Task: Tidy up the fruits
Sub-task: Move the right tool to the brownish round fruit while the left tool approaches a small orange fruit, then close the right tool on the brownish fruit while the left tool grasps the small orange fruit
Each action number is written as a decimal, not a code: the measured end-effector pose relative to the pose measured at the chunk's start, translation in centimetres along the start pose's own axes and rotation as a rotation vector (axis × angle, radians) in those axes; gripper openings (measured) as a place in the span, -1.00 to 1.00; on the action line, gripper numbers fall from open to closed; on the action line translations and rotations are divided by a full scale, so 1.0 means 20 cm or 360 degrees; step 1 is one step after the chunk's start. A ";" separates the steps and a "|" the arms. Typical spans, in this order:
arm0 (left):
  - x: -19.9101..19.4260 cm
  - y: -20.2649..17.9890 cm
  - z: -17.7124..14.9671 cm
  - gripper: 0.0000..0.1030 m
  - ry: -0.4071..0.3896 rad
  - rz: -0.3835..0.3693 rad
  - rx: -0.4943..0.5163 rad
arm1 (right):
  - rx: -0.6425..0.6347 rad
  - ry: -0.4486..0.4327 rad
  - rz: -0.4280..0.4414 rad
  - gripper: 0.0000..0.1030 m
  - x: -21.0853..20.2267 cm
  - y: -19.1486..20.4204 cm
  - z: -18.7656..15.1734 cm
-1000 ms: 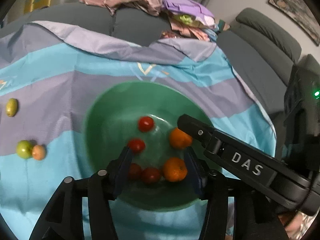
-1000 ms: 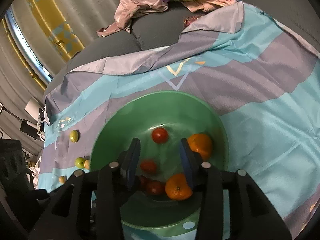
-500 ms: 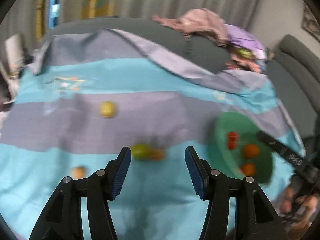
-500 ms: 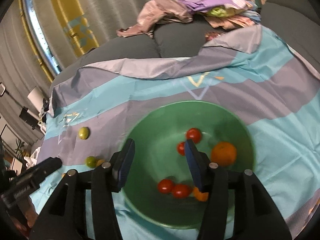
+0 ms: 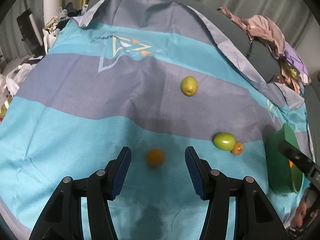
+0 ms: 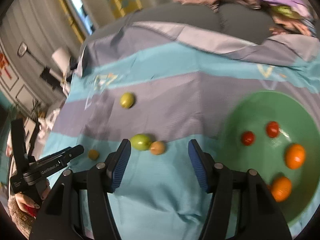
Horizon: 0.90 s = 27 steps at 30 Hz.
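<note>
Orange round fruit (image 5: 155, 157) lies on our blue-and-grey striped cloth (image 5: 80, 120) between our left gripper's (image 5: 158, 172) parted, empty jaws; our right gripper's (image 6: 159, 165) jaws are opening, empty, beside the green bowl (image 6: 260, 104).

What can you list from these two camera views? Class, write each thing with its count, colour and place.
Round plastic bowl: one, green, right side of the cloth.
Small round tomatoes: two clearly seen, red, inside the bowl.
Round oranges: two, orange, inside the bowl.
Round green fruits: two, yellow-green, on the cloth.
Small orange fruits: two, one touching a green fruit, one alone.
Striped fabric cloth: one, turquoise and grey, over the sofa.
Heap of clothes: pink and purple, on the sofa back.
Left gripper: open, empty.
Right gripper: opening, empty.
</note>
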<state>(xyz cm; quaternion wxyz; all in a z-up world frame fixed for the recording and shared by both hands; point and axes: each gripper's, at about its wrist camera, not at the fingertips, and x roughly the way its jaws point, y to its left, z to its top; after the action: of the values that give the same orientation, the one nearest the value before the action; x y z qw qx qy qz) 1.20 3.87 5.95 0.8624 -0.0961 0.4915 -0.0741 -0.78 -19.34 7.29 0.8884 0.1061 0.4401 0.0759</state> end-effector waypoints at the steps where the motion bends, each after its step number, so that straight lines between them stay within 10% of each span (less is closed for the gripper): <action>1: 0.01 0.00 0.00 0.08 0.0020 -0.0002 -0.0003 | -0.0016 0.0030 0.0008 0.17 0.03 0.03 0.01; 12: 0.15 0.04 -0.03 0.05 0.0157 0.0014 -0.0044 | -0.0180 0.0207 -0.0127 -0.08 0.26 0.08 -0.04; 27: 0.21 0.06 -0.04 -0.49 0.0132 -0.0022 -0.0082 | -0.0308 0.0266 -0.0240 -0.36 0.42 0.08 -0.05</action>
<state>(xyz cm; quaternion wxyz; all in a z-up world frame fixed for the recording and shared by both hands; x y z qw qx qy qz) 2.63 3.97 1.72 0.8381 -0.1185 0.5277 -0.0714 3.33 -15.85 0.69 0.8580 -0.0201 0.5098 0.0595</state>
